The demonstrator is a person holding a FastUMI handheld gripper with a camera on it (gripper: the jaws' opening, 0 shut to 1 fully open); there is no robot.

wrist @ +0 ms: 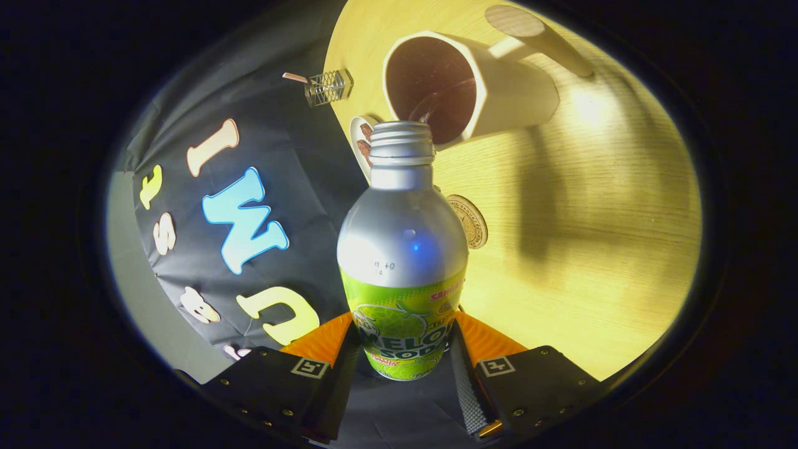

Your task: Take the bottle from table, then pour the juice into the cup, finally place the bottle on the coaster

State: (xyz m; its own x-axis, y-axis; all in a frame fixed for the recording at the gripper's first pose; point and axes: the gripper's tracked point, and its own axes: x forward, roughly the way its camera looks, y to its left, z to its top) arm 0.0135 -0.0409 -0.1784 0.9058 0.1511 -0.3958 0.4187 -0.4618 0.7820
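My gripper (402,349) is shut on a silver bottle (402,237) with a green label, both fingers pressing its lower body. The view is rolled sideways, so the bottle is tipped with its open threaded mouth (401,134) at the rim of a white cup (499,93). A thin stream of juice runs from the mouth into the cup's dark inside. The cup has a wooden handle and stands on the light wooden table (592,237). A round coaster (469,219) lies on the table just behind the bottle's shoulder, partly hidden by it.
A small white dish (360,140) with brown pieces sits by the table's edge, behind the bottle's neck. A small wire-mesh holder (327,86) stands near the table's far edge. Open table stretches beyond the cup and coaster.
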